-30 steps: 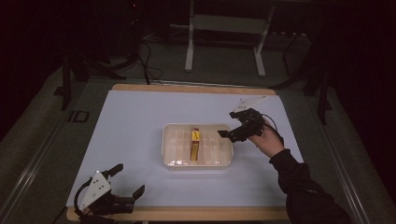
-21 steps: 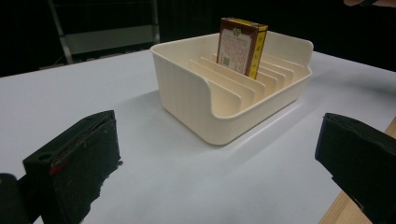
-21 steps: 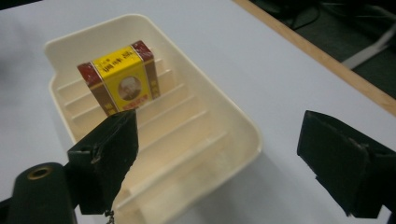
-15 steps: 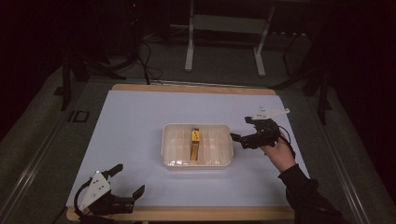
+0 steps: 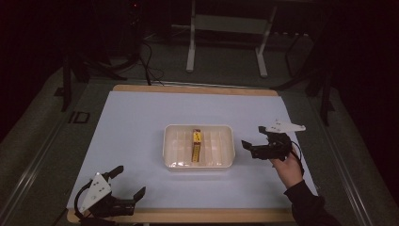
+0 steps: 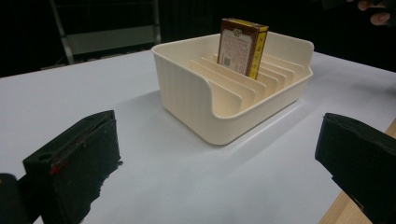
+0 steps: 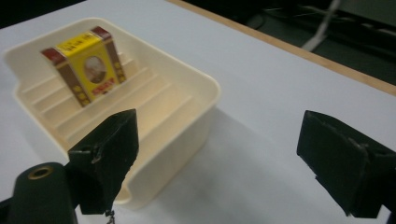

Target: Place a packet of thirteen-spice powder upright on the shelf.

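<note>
Because the ribs inside the tray (image 5: 199, 162) form narrow slots, the box (image 5: 196, 144) can stand on edge in one of the middle ones, upright and propped on both sides, with the rest of the slots bare. That tray sits at the middle of the table (image 5: 141, 122), within reach of either hand. Just right of it, the right tongs (image 5: 256, 145) hover with jaws wide and nothing between them, pointing left at the tray's right wall; judging by that, the hand holds them clear of the box instead of reaching for it. At the near left corner the left tongs (image 5: 127, 181) lie on the table, jaws also wide and empty, well apart from the tray, apparently parked out of the way.
</note>
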Tool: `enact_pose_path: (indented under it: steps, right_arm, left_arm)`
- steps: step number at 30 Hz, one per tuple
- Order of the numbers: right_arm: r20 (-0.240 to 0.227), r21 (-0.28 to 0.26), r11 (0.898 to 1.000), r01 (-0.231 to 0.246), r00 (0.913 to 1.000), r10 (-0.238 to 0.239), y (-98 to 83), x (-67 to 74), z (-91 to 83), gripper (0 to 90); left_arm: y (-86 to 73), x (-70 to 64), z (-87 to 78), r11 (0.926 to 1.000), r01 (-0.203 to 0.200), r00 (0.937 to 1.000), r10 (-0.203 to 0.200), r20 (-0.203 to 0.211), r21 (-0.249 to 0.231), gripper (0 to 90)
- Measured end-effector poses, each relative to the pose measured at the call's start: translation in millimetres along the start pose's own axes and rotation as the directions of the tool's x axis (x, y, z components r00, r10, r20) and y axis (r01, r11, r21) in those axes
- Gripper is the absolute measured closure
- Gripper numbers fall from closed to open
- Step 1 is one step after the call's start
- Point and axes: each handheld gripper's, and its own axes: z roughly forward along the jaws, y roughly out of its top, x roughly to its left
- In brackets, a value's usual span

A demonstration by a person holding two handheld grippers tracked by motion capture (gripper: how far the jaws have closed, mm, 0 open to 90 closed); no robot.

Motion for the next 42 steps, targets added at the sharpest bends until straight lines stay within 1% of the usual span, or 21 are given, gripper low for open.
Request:
enact_pose_path:
  steps: [3,4,5,6,8,10,13,16,21,26,27,29,33,37,42]
  right_arm:
    - [0.023,-0.001,1.0,-0.021,0.9995,0.021,-8.5,1.0,-2.0,12.8]
    - [0.038,-0.007,1.0,-0.028,0.9989,0.029,-11.5,1.4,-2.9,12.8]
    - [0.042,-0.013,0.999,-0.038,0.9984,0.038,-14.3,1.5,-3.3,12.8]
    - [0.036,-0.011,0.999,-0.046,0.9983,0.046,-16.7,1.4,-3.6,12.8]
    - [0.054,-0.021,0.999,-0.05,0.9972,0.051,-22.1,1.9,-5.1,12.8]
    - [0.048,-0.02,0.998,-0.059,0.9971,0.06,-27.2,2.2,-6.0,12.8]
    - [0.064,-0.012,0.998,-0.06,0.9961,0.061,-34.9,3.5,-7.3,12.8]
    - [0.069,-0.014,0.997,-0.073,0.9948,0.074,-42.2,4.1,-10.1,12.8]
    - [0.091,-0.022,0.998,-0.066,0.9935,0.068,-49.9,4.3,-13.7,12.8]
    - [0.086,-0.04,0.997,-0.064,0.9941,0.067,-56.3,6.1,-18.9,12.9]
    - [0.083,-0.033,0.998,-0.061,0.9945,0.063,-58.1,6.8,-20.5,12.9]
    - [0.094,-0.042,0.997,-0.058,0.9937,0.062,-61.4,8.2,-23.8,13.2]
    - [0.089,-0.038,0.997,-0.072,0.9932,0.075,-68.6,9.7,-31.6,13.4]
    - [0.088,-0.021,0.997,-0.077,0.993,0.078,-75.8,10.2,-34.8,13.4]
    - [0.098,-0.043,0.996,-0.079,0.9917,0.083,-76.2,7.9,-37.4,13.4]
  left_arm:
    - [-0.1,-0.2,0.2,1.0,-0.002,1.0,0.002,-0.001,0.002,0.1]
    - [0.0,-0.3,0.3,1.0,-0.002,1.0,0.002,-0.001,0.003,0.1]
    - [0.0,-0.3,0.3,1.0,-0.003,1.0,0.003,-0.002,0.003,0.1]
    - [-0.1,-0.3,0.2,1.0,-0.003,1.0,0.003,-0.002,0.003,0.1]
    - [-0.1,-0.3,0.2,1.0,-0.003,1.0,0.003,-0.002,0.004,0.1]
    - [-0.2,-0.3,0.1,1.0,-0.003,1.0,0.003,-0.002,0.004,0.1]
    - [-0.3,-0.3,0.3,1.0,0.0,1.0,0.0,-0.002,0.006,0.1]
    - [-0.3,-0.7,0.2,0.9999,-0.005,1.0,0.005,-0.002,0.012,0.1]
    - [-0.4,-1.2,0.6,0.9999,-0.005,1.0,0.005,-0.002,0.016,0.1]
    - [-0.5,-1.8,0.5,0.9998,-0.008,1.0,0.008,0.0,0.018,0.1]
    - [-0.5,-1.7,0.6,0.9998,-0.008,1.0,0.008,0.001,0.019,0.1]
    - [-0.6,-1.5,0.8,0.9996,-0.011,0.9999,0.011,0.003,0.024,0.1]
    - [-0.7,-2.3,1.9,0.9993,-0.011,0.9999,0.011,0.003,0.036,0.1]
    - [-0.9,-2.6,3.2,0.9985,-0.016,0.9999,0.015,0.008,0.052,0.1]
    - [-0.6,-3.0,3.8,0.9987,-0.011,0.9998,0.01,0.014,0.05,0.1]
